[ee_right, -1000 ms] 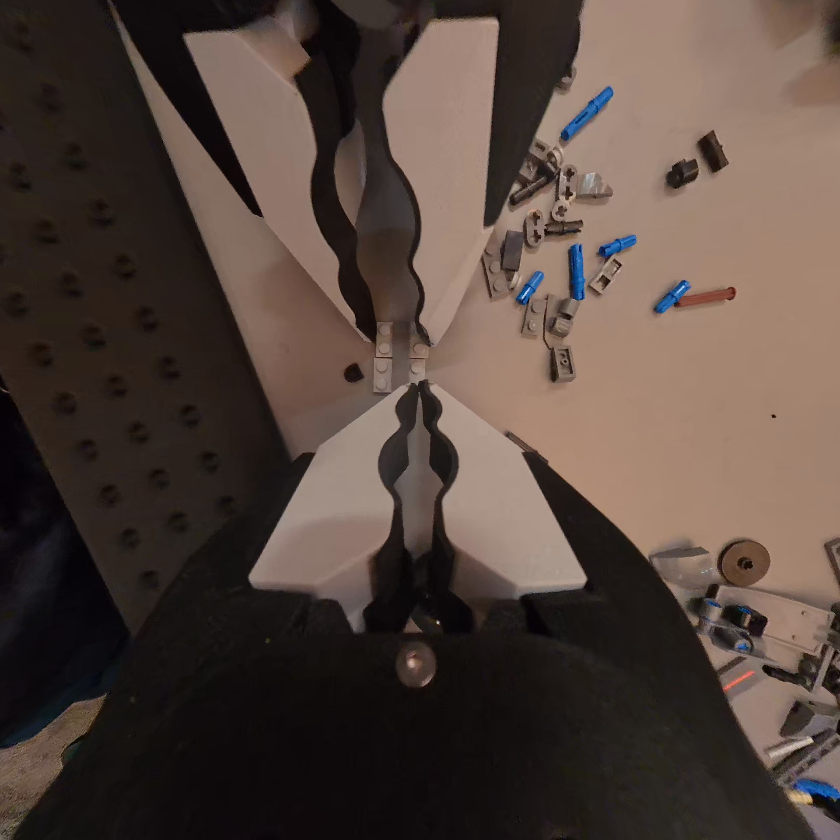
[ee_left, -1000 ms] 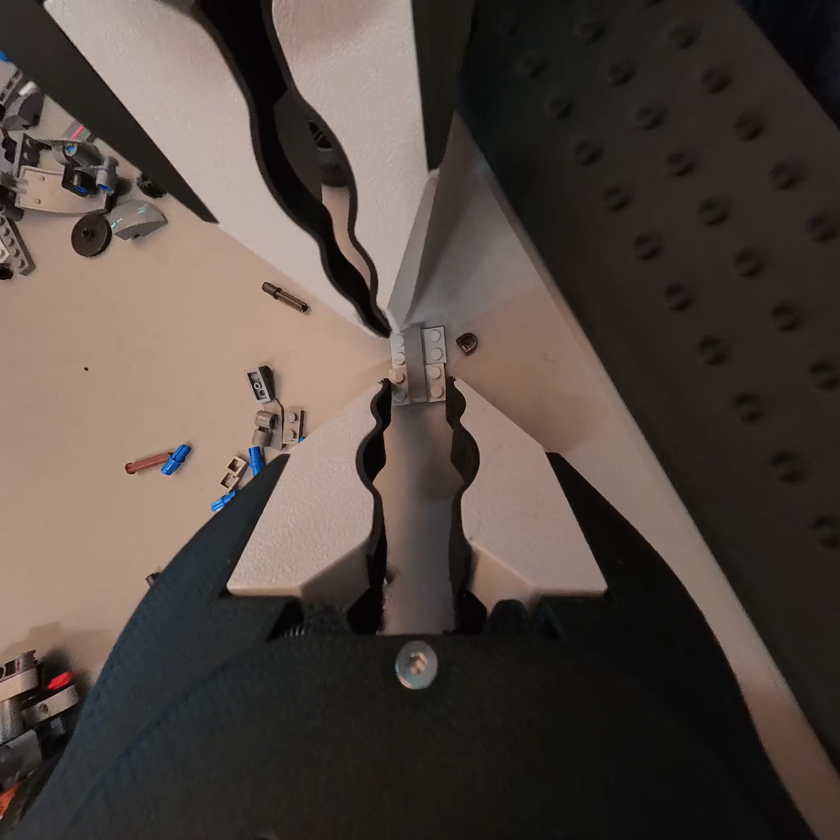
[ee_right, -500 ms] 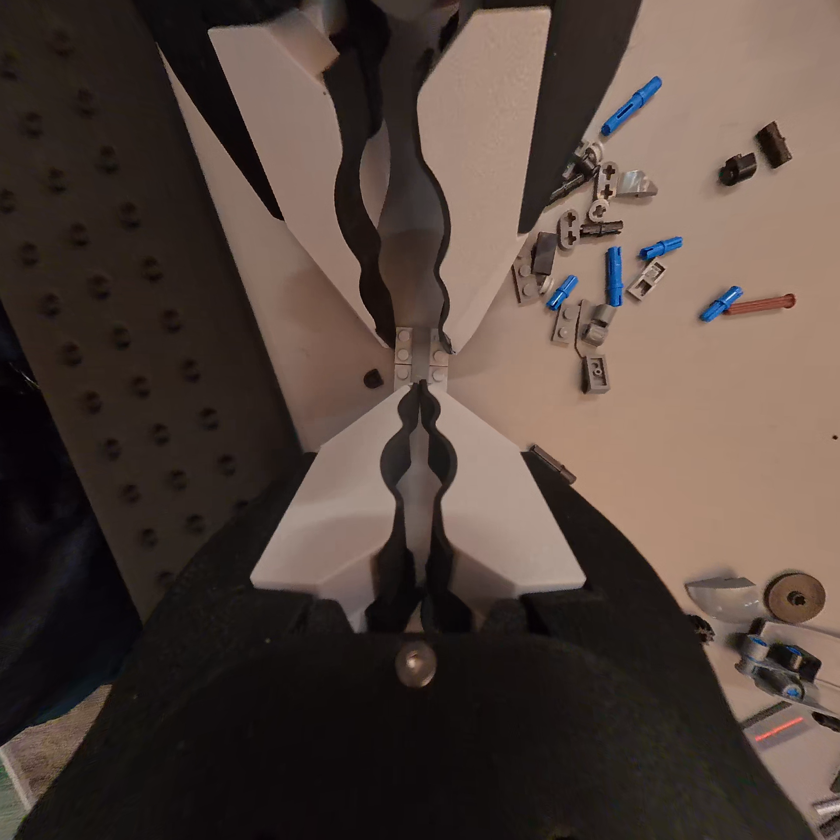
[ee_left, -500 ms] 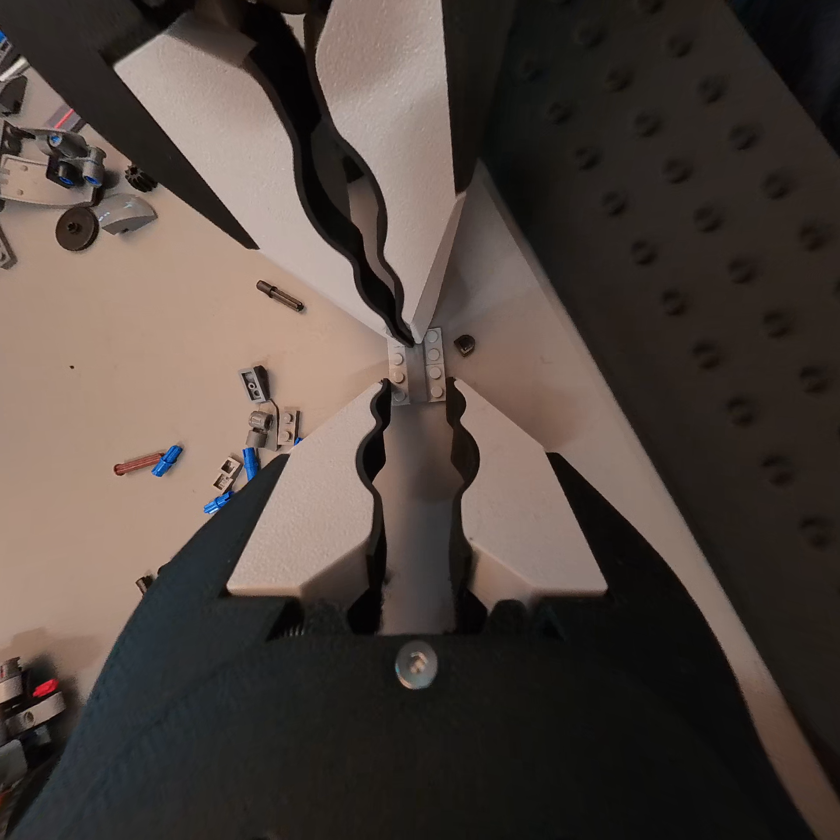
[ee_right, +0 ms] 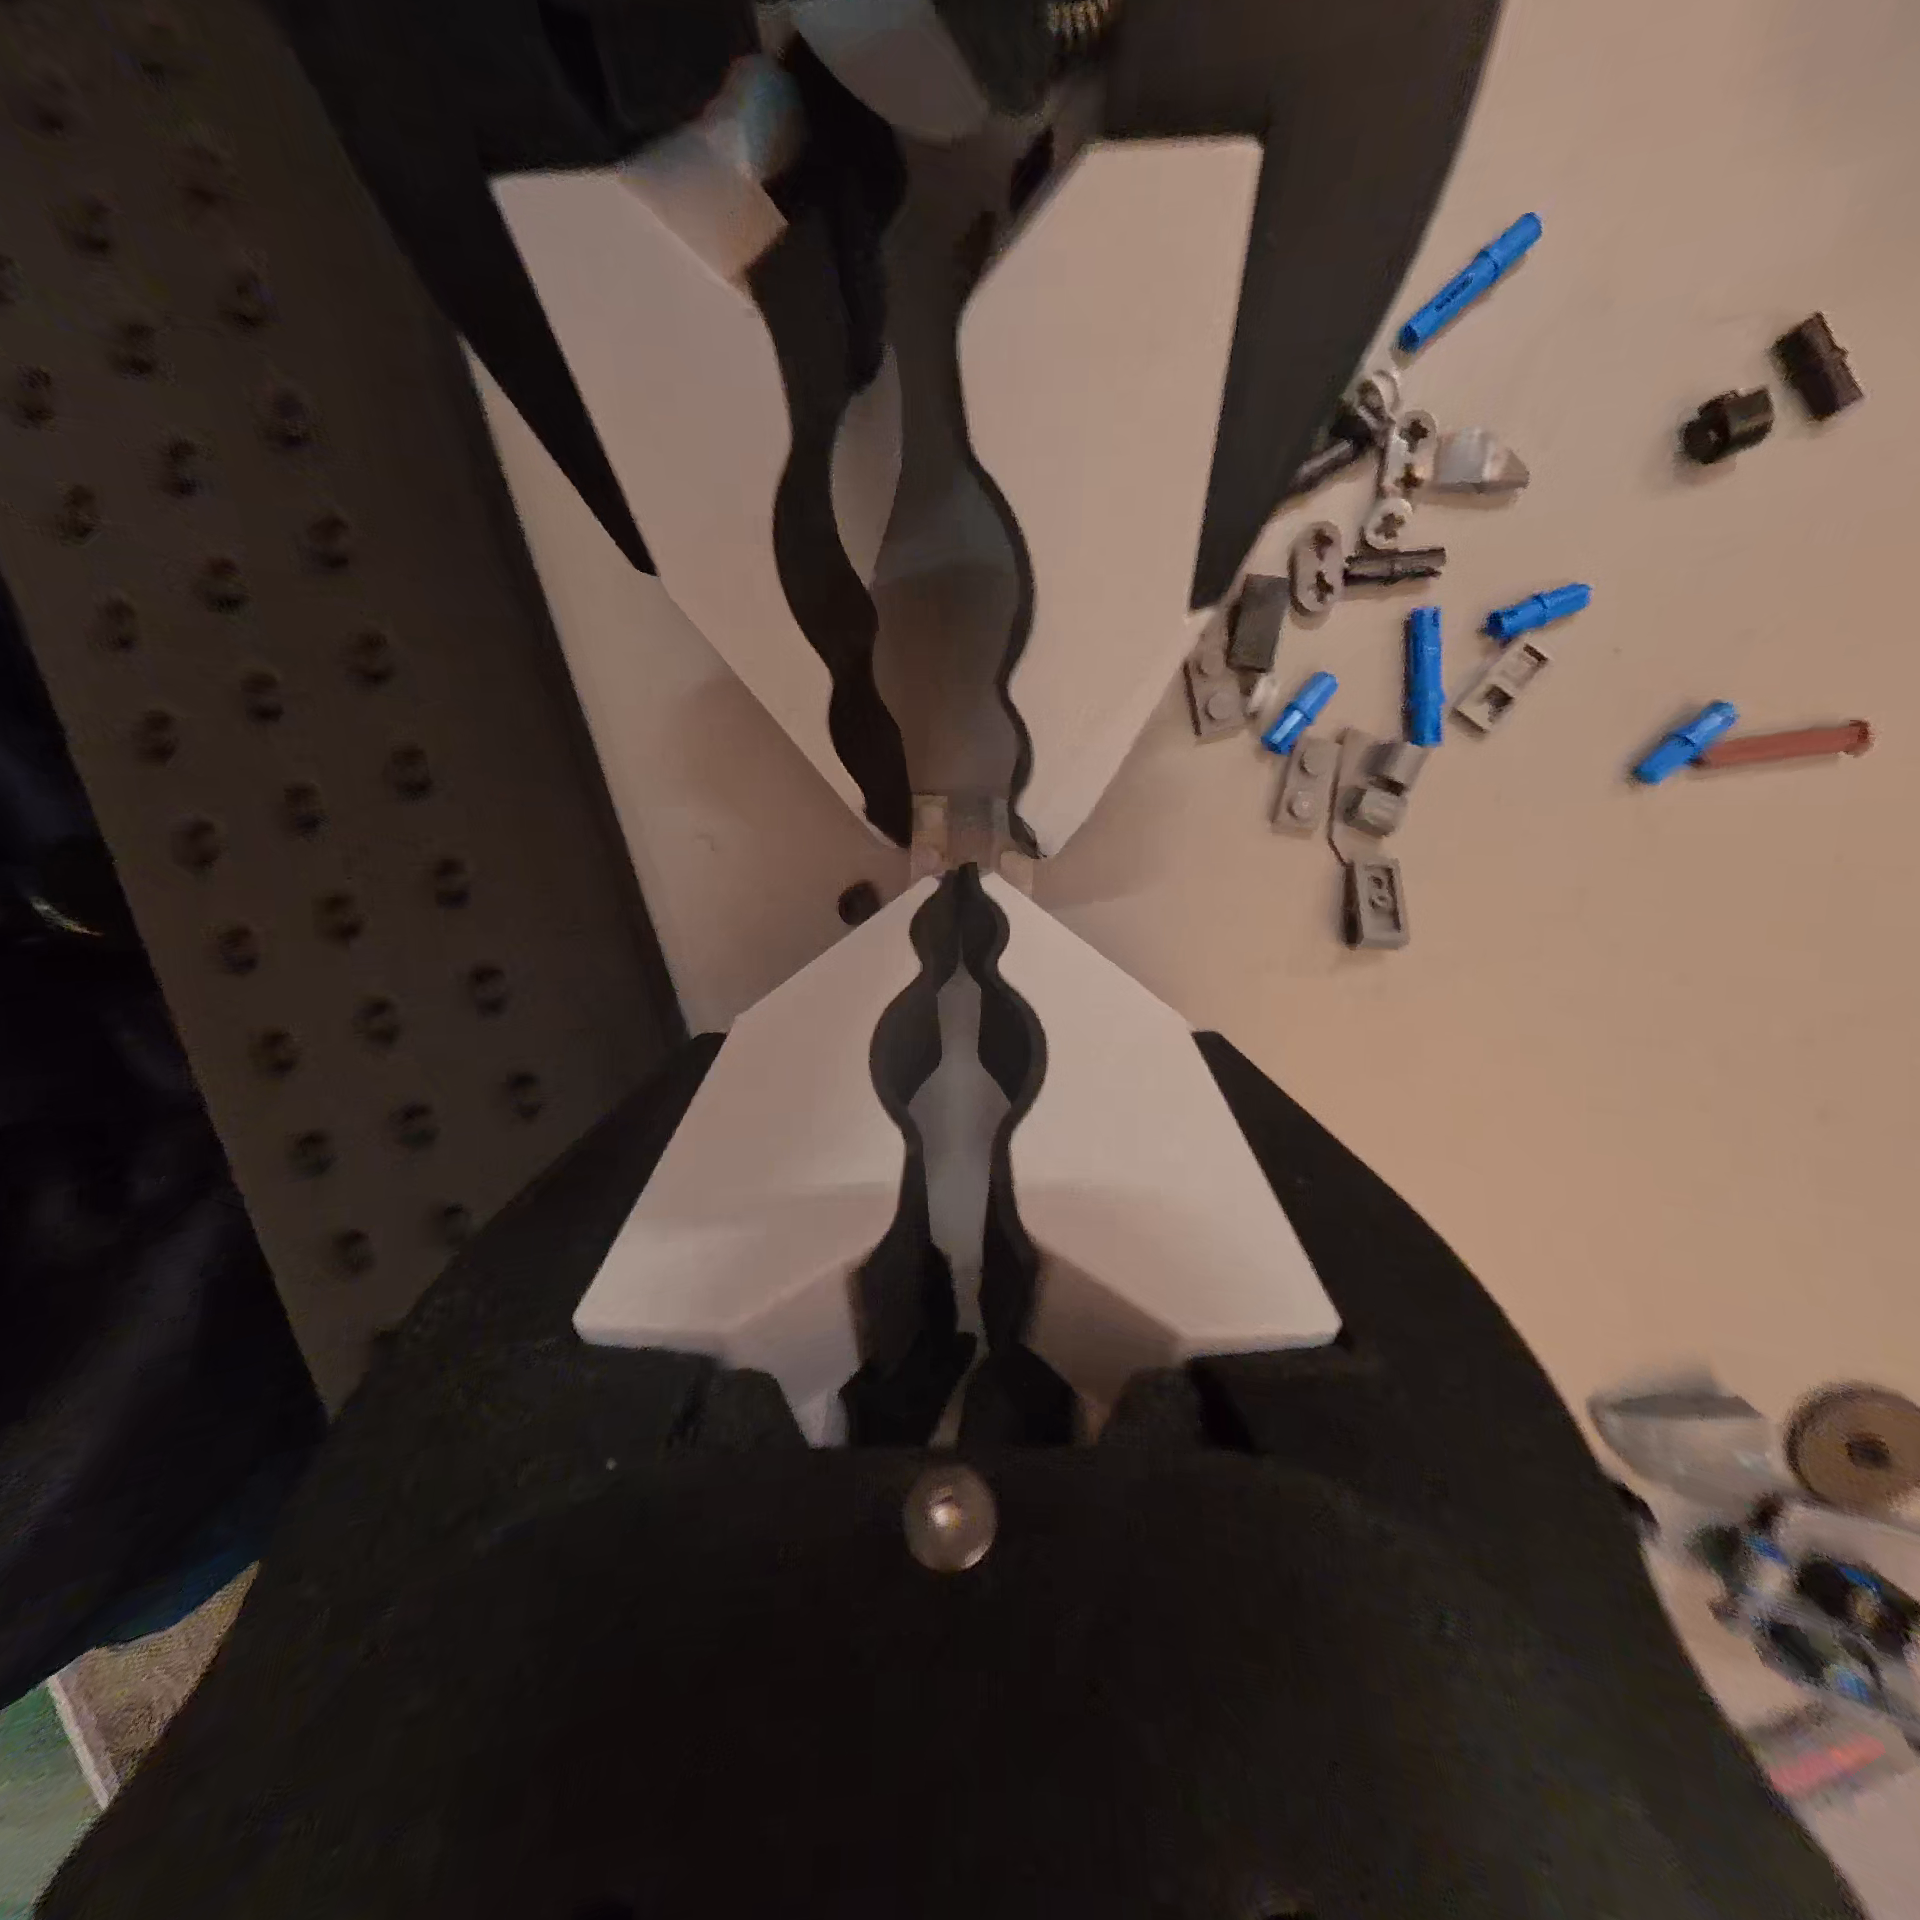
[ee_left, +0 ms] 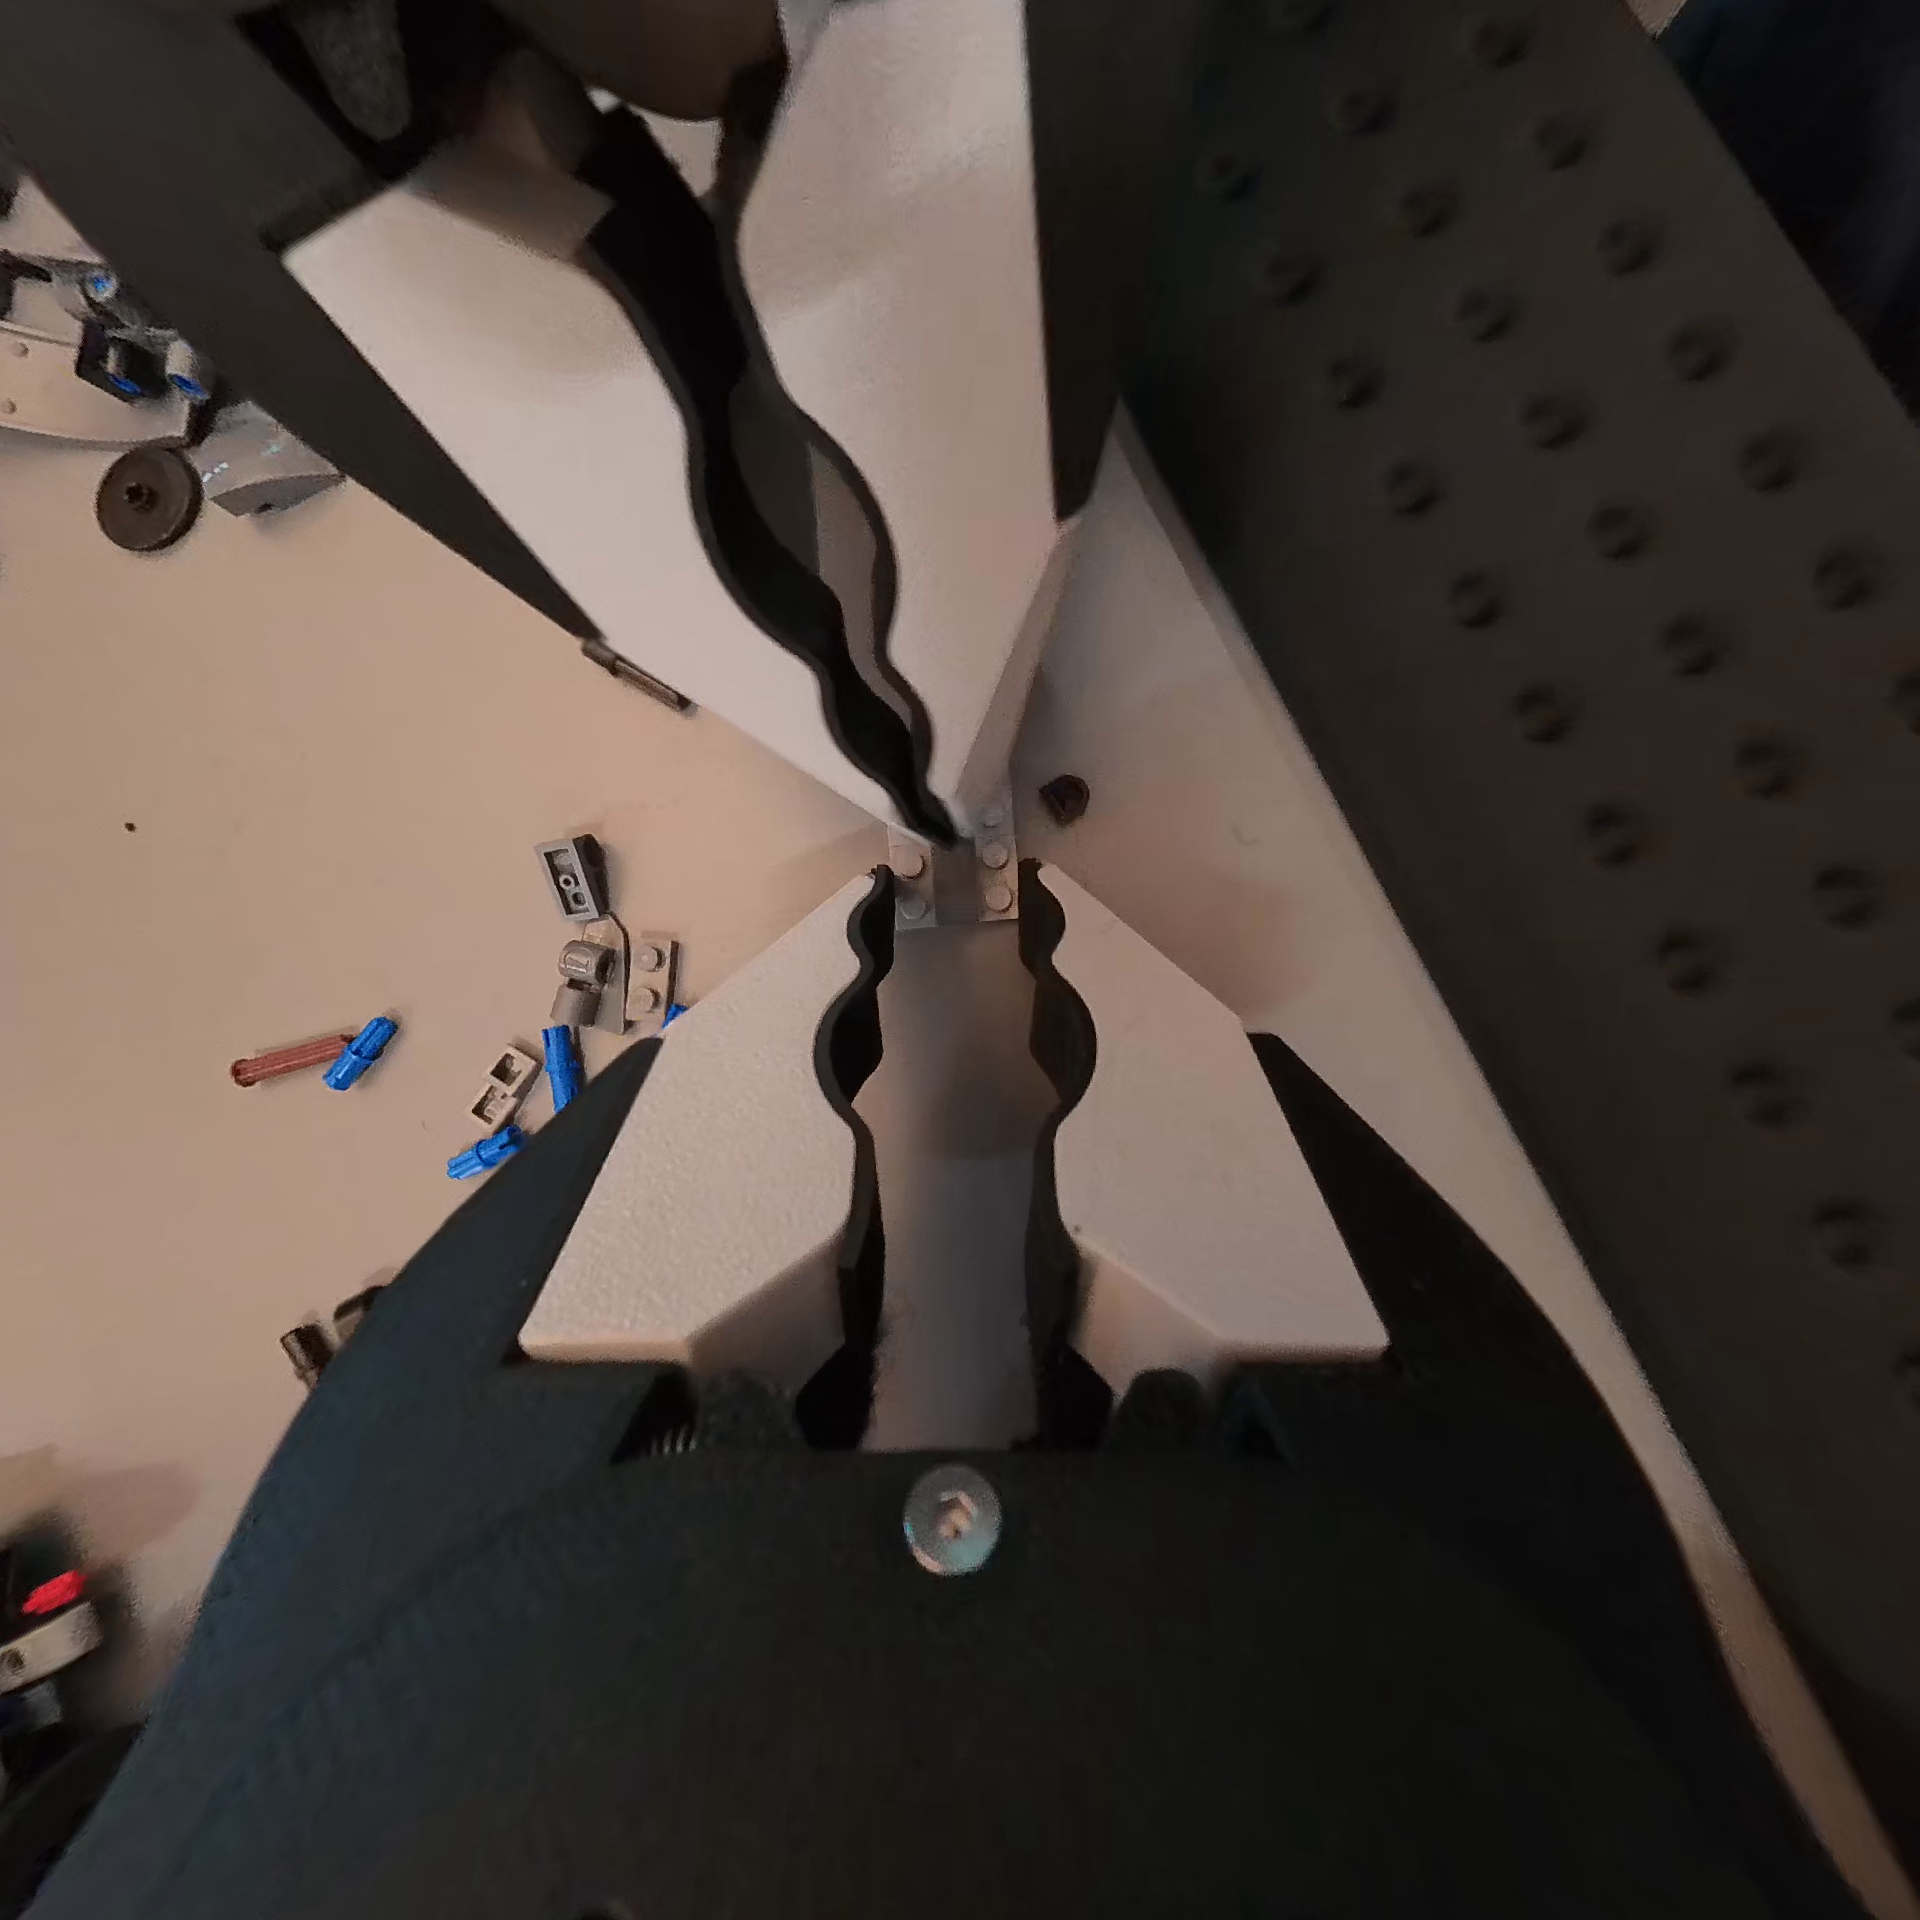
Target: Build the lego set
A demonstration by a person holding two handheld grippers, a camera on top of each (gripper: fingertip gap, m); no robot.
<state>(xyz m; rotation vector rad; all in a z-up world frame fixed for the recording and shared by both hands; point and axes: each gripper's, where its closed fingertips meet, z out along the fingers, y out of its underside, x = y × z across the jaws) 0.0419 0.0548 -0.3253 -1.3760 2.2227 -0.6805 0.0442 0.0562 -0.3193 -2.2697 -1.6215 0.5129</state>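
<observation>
A small grey plate assembly [ee_left: 987,868] with a darker smooth strip down its middle is held just above the pale table. My left gripper [ee_left: 954,881] is shut on it, one fingertip on each side edge. My right gripper [ee_right: 962,879] faces the left one with its jaws closed. Its tips touch the far end of the assembly [ee_right: 961,826] at the middle strip. I cannot tell whether they pinch any part. In the left wrist view the right gripper's fingertips [ee_left: 914,800] come down from the top. In the right wrist view the left gripper's fingers [ee_right: 831,665] straddle the assembly.
A small black piece [ee_left: 1062,798] lies beside the assembly. A dark dimpled panel [ee_left: 1558,520] borders the table on that side. Loose blue pins [ee_right: 1421,675], grey plates [ee_right: 1304,779] and a brown axle [ee_right: 1787,744] lie scattered. A partial build [ee_left: 104,353] and black wheel [ee_left: 145,499] sit farther off. My left and right fingertips are right by each other. The brown axle [ee_right: 1787,744] lies around 12 centimeters away from my left fingertips. Look for it in the left wrist view [ee_left: 275,1056] too.
The right gripper has closed in and its tips have slid from the assembly's corner onto its far end. The left gripper keeps its hold. Both views have shifted slightly.
</observation>
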